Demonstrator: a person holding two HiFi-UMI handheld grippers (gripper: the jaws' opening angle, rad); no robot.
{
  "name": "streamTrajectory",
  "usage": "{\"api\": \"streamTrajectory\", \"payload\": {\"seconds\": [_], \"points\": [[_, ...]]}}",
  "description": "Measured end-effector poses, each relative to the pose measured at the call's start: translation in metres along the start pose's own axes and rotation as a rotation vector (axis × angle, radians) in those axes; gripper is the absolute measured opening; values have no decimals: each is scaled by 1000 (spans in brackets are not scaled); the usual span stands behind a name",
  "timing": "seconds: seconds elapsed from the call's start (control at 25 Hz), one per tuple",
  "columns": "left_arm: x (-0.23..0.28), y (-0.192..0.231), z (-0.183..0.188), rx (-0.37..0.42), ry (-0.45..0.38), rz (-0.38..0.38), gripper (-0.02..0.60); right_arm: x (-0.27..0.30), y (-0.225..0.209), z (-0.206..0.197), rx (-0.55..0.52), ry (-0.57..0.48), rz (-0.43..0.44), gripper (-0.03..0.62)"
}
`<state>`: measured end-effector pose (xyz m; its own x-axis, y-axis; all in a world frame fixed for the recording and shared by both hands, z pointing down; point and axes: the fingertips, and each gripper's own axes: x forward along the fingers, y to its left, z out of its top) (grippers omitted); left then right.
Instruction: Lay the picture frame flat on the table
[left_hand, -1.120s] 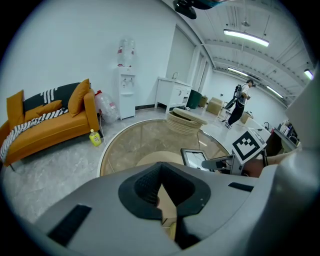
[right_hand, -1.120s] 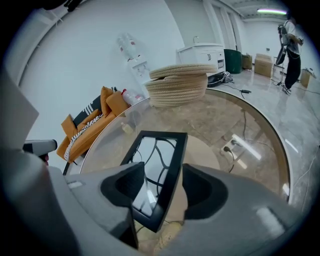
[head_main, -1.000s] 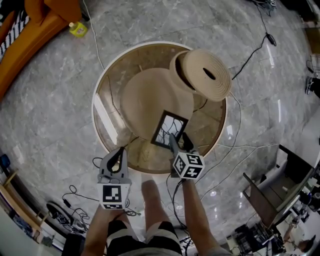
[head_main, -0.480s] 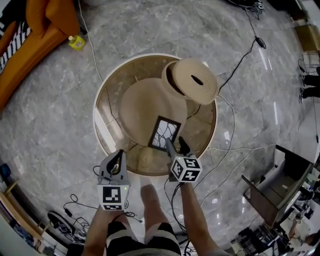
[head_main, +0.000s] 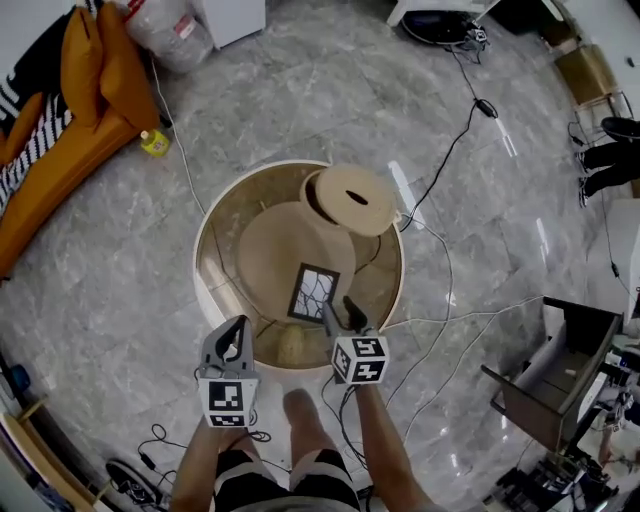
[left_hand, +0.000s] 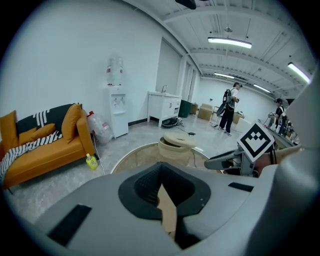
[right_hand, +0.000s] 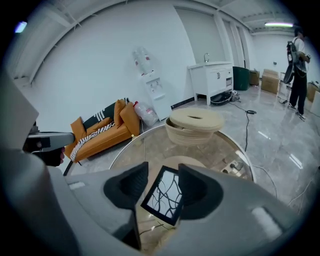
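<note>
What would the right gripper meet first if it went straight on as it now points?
Probably the picture frame, lying flat on the round mat: it lines up between the right gripper's jaws, which have just been closing but grip nothing.

floor: glossy marble | table: glass top | picture frame: black, glossy | basket: woven

The picture frame is black (dark branching lines inside); the sofa orange.
</note>
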<state>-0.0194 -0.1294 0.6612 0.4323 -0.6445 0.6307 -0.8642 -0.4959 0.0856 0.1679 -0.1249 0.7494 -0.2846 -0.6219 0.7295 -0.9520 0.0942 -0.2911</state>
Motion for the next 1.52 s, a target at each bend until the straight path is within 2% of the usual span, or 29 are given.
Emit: {"api": "streamTrajectory", "payload": {"seconds": [0.48, 0.72, 0.8, 0.96, 1.08, 1.52], "points": [[-44, -21, 111, 85, -102, -14, 17, -99, 20, 103, -81, -165, -15, 120], [-80, -41, 158, 111, -162, -19, 17, -151, 34, 140, -124, -240, -20, 101], [-94, -45, 173, 116, -182, -18, 17, -170, 40, 154, -134, -272, -27, 72], [-120, -51, 201, 129, -222, -16, 17, -205, 57, 179, -149, -322, -21, 71], [-140, -58, 217, 148, -251, -18, 17, -232, 67, 193, -173, -362, -24, 70], [-212, -74, 252, 202, -341, -32, 17, -321, 109, 218, -224, -514, -62, 9]]}}
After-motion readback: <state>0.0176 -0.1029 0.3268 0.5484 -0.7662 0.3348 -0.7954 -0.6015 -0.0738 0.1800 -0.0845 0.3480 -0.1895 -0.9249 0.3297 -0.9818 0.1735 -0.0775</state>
